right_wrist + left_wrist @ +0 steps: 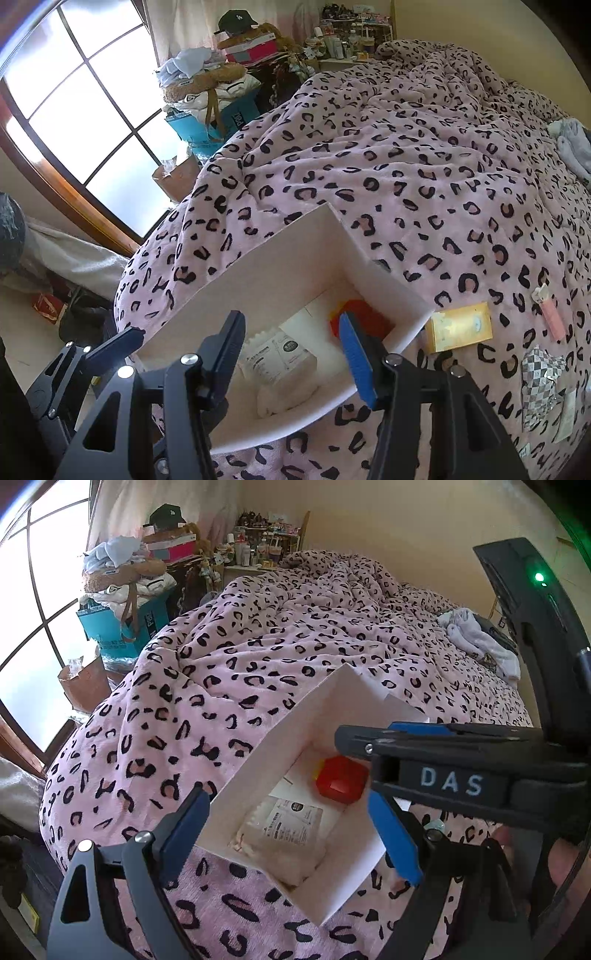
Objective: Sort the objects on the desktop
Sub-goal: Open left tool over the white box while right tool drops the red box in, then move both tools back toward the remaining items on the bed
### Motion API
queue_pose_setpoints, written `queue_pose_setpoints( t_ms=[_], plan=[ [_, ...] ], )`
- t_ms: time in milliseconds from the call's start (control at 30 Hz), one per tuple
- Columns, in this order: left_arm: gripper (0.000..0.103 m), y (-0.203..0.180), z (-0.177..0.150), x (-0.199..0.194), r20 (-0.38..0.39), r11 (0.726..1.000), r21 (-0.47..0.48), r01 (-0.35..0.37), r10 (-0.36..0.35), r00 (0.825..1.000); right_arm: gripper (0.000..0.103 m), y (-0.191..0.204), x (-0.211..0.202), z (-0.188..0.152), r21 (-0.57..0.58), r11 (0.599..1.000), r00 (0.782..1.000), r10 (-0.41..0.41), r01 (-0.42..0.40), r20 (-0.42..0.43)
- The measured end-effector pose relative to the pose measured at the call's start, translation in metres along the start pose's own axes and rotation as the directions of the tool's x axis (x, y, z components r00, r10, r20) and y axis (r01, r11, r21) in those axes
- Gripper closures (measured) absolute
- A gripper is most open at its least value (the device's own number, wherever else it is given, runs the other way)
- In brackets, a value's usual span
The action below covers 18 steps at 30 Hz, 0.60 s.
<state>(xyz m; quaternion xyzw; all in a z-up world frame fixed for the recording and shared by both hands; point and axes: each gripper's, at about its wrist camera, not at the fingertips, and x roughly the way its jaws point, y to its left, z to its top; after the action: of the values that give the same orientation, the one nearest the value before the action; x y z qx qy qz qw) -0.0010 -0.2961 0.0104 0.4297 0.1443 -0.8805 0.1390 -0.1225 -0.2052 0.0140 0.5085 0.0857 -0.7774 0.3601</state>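
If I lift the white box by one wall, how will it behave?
The white box looks like thin card, so a wall would probably flex or crease. The red block and the packet inside would likely slide toward the low side. It sits on a soft blanket, so it may tip when nudged.

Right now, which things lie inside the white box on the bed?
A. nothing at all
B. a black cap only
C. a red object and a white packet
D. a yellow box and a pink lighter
C: inside the white box a red object lies at the far end and a white packet with printed text lies nearer.
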Motion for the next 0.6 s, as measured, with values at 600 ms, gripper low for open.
queue_pose_setpoints(
  t_ms=[600],
  plan=[
    [0.004, -0.066, -0.096, -0.039, -0.085, 0.986, 0.095, 0.136, -0.128, 0.988, 0.021, -0.094, -0.119, -0.225, 0.375, 0.867, 0.921, -0.381, 0.327, 0.077]
  ],
)
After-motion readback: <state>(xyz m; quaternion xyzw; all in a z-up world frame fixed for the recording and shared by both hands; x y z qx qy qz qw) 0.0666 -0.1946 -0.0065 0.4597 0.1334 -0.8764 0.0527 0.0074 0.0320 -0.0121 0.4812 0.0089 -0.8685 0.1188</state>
